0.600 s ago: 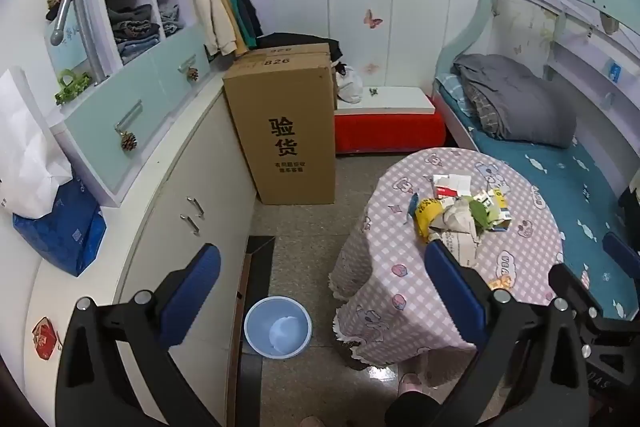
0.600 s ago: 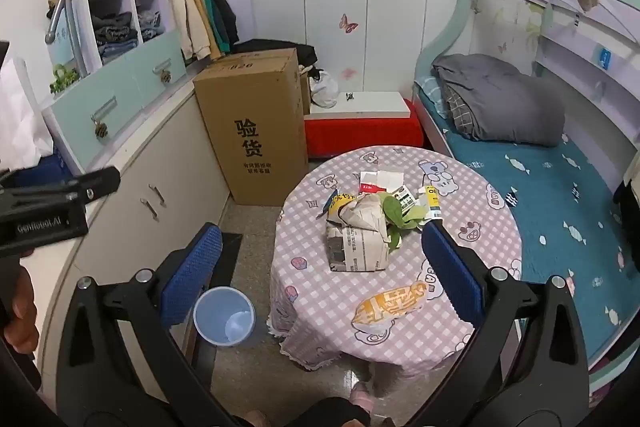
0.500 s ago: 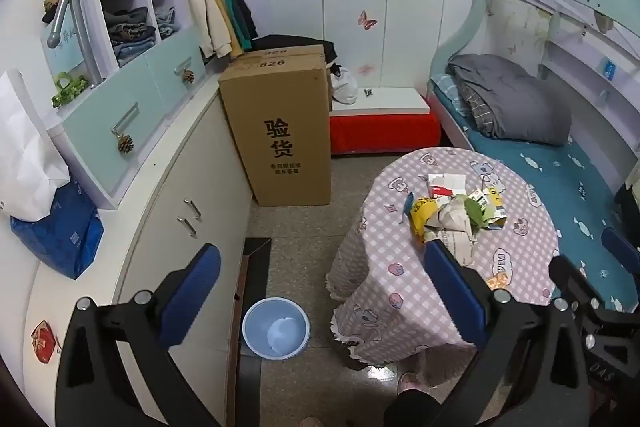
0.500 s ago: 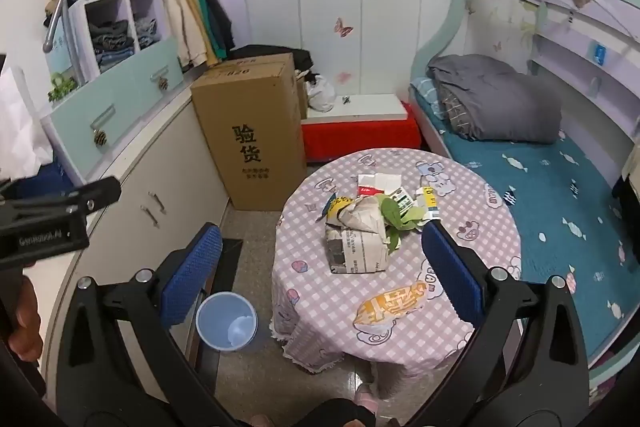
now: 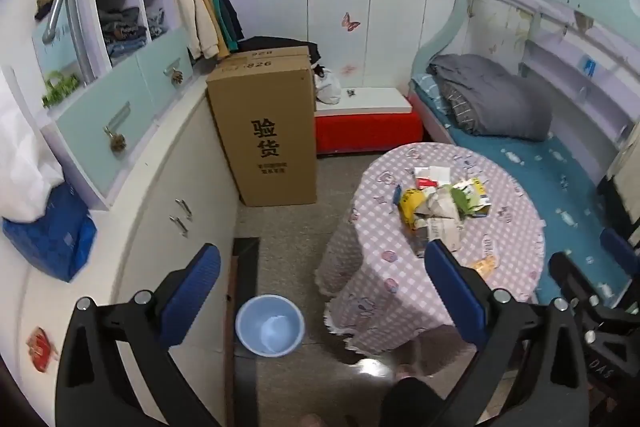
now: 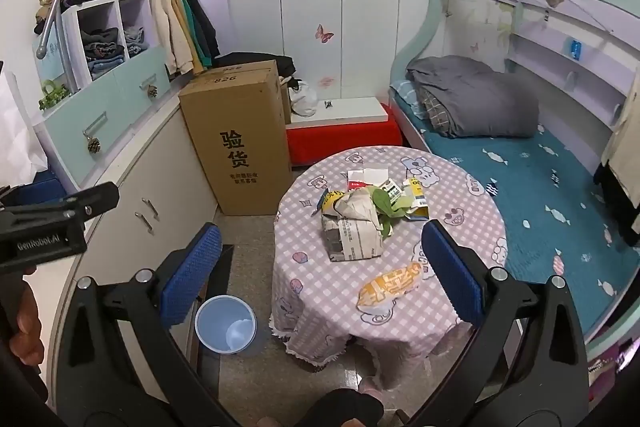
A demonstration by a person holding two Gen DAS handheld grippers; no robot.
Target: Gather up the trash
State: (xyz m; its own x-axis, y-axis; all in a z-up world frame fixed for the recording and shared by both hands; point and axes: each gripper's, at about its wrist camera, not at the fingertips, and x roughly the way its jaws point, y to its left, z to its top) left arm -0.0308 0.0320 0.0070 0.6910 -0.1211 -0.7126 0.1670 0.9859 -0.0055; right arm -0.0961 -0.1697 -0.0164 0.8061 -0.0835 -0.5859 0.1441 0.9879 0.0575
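Your left gripper is held high above the floor with its jaws wide apart and nothing between them; the blue pads frame the light blue bin, which stands upright on the floor just beside the white cabinet and near the draped edge of the desk. Your right gripper likewise has its jaws spread apart and empty, aimed at the round desk in its pink checked cloth. The trash lies on the desk top: a crumpled newspaper bundle near the middle, green leaves resting against it, a yellow wrapper at its far left corner, a red-and-white packet and small cartons behind it, and a separate orange-yellow snack bag lying apart toward the near edge. In the right wrist view the bin sits on the floor left of the desk. Beyond stand a tall cardboard box, a red bench, and a bed bearing a grey quilt.
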